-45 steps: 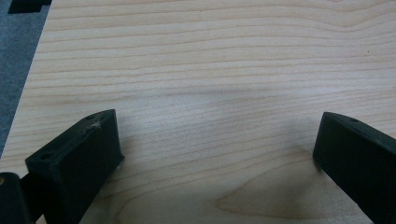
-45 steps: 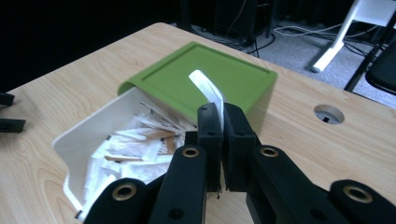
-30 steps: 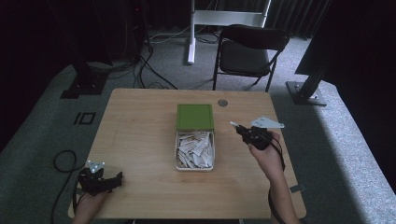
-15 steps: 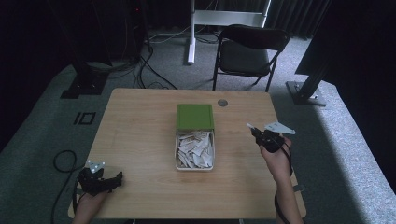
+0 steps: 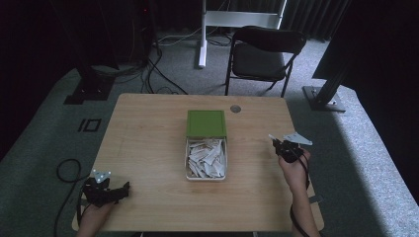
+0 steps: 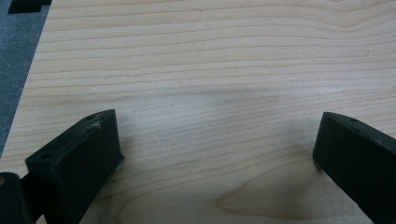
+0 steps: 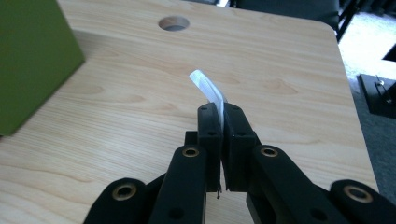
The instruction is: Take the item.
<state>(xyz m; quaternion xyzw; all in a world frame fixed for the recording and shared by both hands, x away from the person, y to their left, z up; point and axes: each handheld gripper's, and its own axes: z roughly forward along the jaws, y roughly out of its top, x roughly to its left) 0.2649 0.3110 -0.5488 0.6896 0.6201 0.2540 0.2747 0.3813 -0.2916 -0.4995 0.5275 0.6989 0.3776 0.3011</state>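
A clear box (image 5: 206, 170) full of white packets (image 5: 207, 157) sits mid-table, its green lid (image 5: 206, 123) lying just behind it. My right gripper (image 5: 274, 142) hovers to the right of the box, low over the wood. It is shut on one white packet (image 7: 208, 87), which sticks out curved past the fingertips. The green lid (image 7: 28, 60) stands at the left of the right gripper view. My left gripper (image 5: 123, 188) rests at the front left corner of the table. In the left gripper view its jaws stand wide apart over bare wood, open, with nothing between them.
A round cable hole (image 5: 235, 108) is set in the table (image 5: 148, 143) near its back edge, also visible as a hole (image 7: 173, 22) ahead of the right gripper. A black folding chair (image 5: 264, 54) stands behind the table. Cables trail on the floor at the left.
My right gripper has moved right and down, away from the box, carrying the white packet. The left gripper has stayed where it was.
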